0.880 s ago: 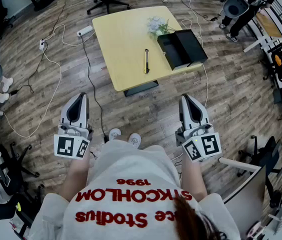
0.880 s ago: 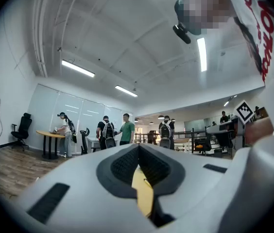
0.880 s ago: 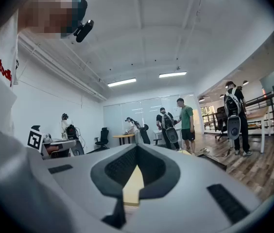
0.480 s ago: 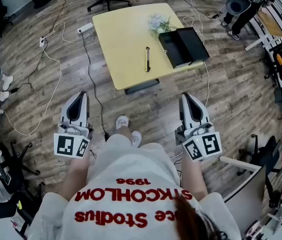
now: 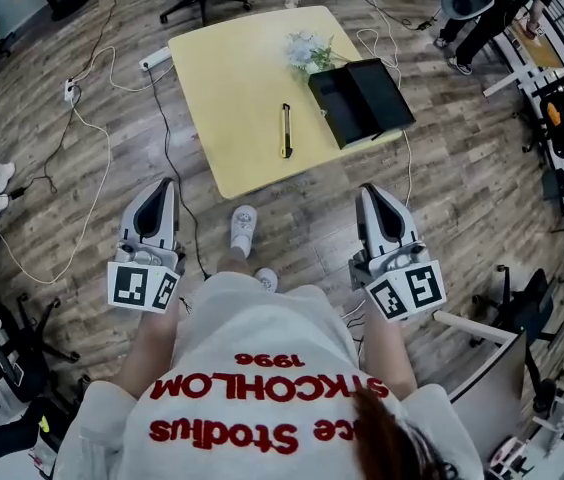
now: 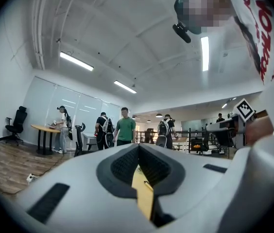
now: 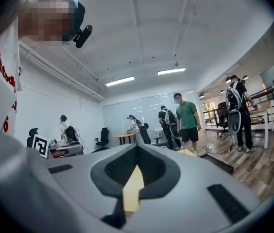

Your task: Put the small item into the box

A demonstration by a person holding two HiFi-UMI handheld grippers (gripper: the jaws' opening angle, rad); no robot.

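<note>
The left gripper (image 5: 160,186) and right gripper (image 5: 373,192) are held empty, fingers pressed together. The small item (image 5: 286,130) is laid well ahead on the surface (image 5: 227,78), pointing away, nearer the right gripper, left of the box (image 5: 360,98).

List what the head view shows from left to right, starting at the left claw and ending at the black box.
left claw → shoe → utility knife → open black box
</note>
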